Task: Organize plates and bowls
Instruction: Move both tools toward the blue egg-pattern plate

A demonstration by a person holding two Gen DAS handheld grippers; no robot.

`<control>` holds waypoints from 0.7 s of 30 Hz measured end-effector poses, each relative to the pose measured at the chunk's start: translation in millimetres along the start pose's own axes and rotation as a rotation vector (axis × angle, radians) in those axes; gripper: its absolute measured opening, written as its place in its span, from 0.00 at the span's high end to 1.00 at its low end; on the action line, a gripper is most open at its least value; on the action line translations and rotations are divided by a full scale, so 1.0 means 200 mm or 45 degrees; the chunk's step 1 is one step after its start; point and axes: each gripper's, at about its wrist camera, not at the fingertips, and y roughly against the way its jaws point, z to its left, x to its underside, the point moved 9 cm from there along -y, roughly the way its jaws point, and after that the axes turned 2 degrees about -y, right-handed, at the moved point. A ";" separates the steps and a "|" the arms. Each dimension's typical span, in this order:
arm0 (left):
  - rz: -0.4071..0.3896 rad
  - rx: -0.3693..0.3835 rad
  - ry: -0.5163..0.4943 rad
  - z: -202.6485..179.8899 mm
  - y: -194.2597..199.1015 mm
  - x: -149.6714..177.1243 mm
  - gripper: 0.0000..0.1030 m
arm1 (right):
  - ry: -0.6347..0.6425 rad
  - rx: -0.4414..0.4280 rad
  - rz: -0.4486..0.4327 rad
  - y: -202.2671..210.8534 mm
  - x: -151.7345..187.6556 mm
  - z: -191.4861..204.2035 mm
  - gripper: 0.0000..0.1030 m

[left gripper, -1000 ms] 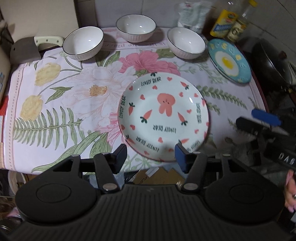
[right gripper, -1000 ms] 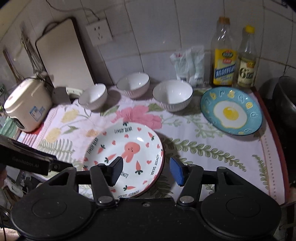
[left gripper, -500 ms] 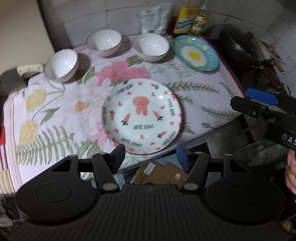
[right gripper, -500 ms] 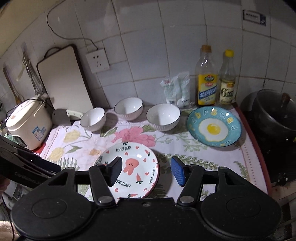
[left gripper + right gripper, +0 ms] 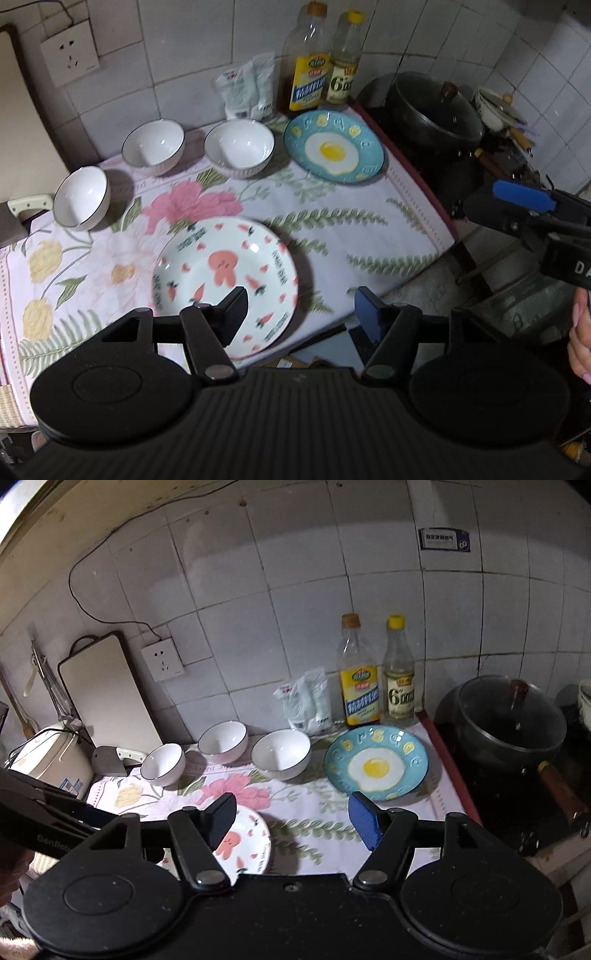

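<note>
Three white ceramic bowls with dark rims lined up along the back of a floral tablecloth on a kitchen counter: smallest bowl at far left, middle bowl beside it, largest bowl next, none touching. Just right of those, round blue plate painted with a fried egg, flat on the cloth near its right edge. Nearer the front edge, round white plate with pink rabbit and carrot print, lying alone, well apart from the bowls. Against the tiled wall, left to right: beige rice cooker, upright pale cutting board, white wall socket, white plastic pouch, yellow-labelled oil bottle, clear bottle with yellow cap. Farthest right, black lidded pot on the stove. Left gripper above the rabbit plate's near rim, jaws just widened, parted, nothing between them. Right gripper likewise just widened, parted and empty, aimed at the cloth between the two plates.
</note>
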 end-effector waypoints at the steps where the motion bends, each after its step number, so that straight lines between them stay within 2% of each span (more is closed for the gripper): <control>1: -0.009 -0.015 -0.003 -0.02 -0.01 -0.02 0.39 | 0.014 -0.010 -0.005 0.00 -0.01 -0.03 0.30; 3: -0.028 -0.052 0.002 -0.05 -0.04 -0.06 0.39 | 0.042 -0.036 -0.011 -0.02 -0.04 -0.09 0.30; 9: -0.085 -0.047 0.093 -0.14 -0.16 -0.19 0.39 | 0.082 -0.103 -0.026 -0.13 -0.10 -0.28 0.30; 18: -0.239 -0.095 0.278 -0.18 -0.45 -0.37 0.39 | 0.129 -0.118 -0.112 -0.47 -0.13 -0.51 0.30; 21: -0.206 -0.109 0.353 -0.17 -0.58 -0.40 0.39 | 0.088 -0.099 -0.096 -0.63 -0.10 -0.61 0.30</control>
